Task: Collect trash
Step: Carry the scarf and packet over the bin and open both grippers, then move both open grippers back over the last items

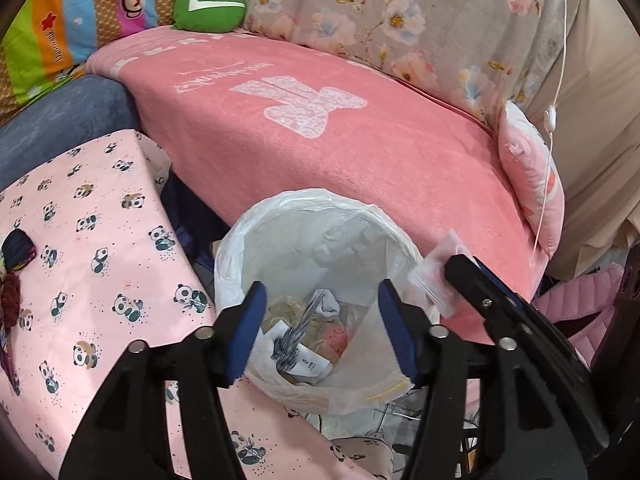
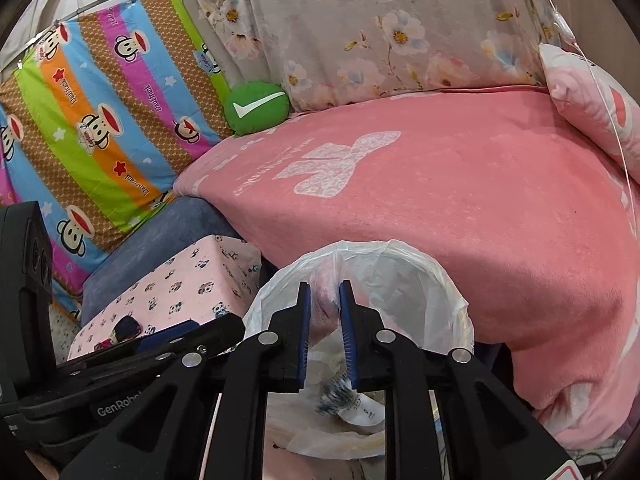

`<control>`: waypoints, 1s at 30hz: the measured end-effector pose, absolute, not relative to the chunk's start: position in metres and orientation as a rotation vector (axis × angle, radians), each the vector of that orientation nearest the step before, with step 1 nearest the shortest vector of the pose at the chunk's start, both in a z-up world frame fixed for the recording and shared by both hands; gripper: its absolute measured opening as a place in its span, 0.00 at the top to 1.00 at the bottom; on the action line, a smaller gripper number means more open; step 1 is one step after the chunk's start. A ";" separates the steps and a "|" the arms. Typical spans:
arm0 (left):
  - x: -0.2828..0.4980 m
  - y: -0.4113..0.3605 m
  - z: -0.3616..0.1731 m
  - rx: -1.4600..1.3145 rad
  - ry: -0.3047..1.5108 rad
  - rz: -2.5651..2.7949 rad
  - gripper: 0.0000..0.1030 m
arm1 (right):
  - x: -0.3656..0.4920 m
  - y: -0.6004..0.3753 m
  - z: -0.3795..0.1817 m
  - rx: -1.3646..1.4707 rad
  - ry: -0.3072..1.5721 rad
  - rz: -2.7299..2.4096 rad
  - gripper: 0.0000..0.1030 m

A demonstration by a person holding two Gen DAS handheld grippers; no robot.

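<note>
A bin lined with a white plastic bag (image 1: 296, 216) stands beside the pink bed and holds wrappers and paper scraps (image 1: 304, 344). My left gripper (image 1: 322, 320) is open and empty, right over the bin mouth. My right gripper (image 1: 450, 270) comes in from the right at the bin's rim, shut on a small clear plastic wrapper with a pinkish piece (image 1: 434, 272). In the right wrist view the right gripper (image 2: 324, 308) pinches the pinkish wrapper (image 2: 324, 304) over the bag (image 2: 420, 272), and the left gripper's body (image 2: 120, 356) lies to the left.
A pink blanket (image 1: 340, 152) covers the bed behind the bin. A box in pink panda cloth (image 1: 92, 248) stands left of the bin with a dark cloth item (image 1: 16, 252) on it. A green cushion (image 1: 210, 6), striped quilt (image 2: 100, 128) and pink pillow (image 1: 532, 176) lie around.
</note>
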State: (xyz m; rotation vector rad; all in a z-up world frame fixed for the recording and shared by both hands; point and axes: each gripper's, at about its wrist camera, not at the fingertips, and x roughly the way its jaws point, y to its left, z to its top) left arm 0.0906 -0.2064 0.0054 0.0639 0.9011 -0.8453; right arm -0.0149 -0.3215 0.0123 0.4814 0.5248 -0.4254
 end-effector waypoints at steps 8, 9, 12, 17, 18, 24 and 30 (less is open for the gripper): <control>0.097 -0.190 0.000 0.061 0.901 -0.789 0.45 | -0.011 -0.315 0.008 0.471 0.536 -0.415 0.77; 0.098 -0.186 0.000 0.057 0.901 -0.782 0.45 | -0.010 -0.314 0.008 0.469 0.538 -0.411 0.77; 0.101 -0.176 -0.001 0.042 0.901 -0.760 0.45 | -0.007 -0.308 0.009 0.462 0.544 -0.400 0.74; 0.108 -0.152 0.001 0.008 0.896 -0.715 0.45 | -0.001 -0.296 0.009 0.443 0.556 -0.381 0.69; 0.110 -0.147 0.001 0.000 0.896 -0.702 0.45 | 0.001 -0.293 0.008 0.440 0.561 -0.376 0.69; 0.121 -0.113 -0.003 -0.033 0.898 -0.633 0.45 | 0.011 -0.270 0.007 0.416 0.581 -0.343 0.65; 0.132 -0.078 -0.009 -0.070 0.902 -0.573 0.45 | 0.026 -0.241 0.005 0.378 0.614 -0.290 0.65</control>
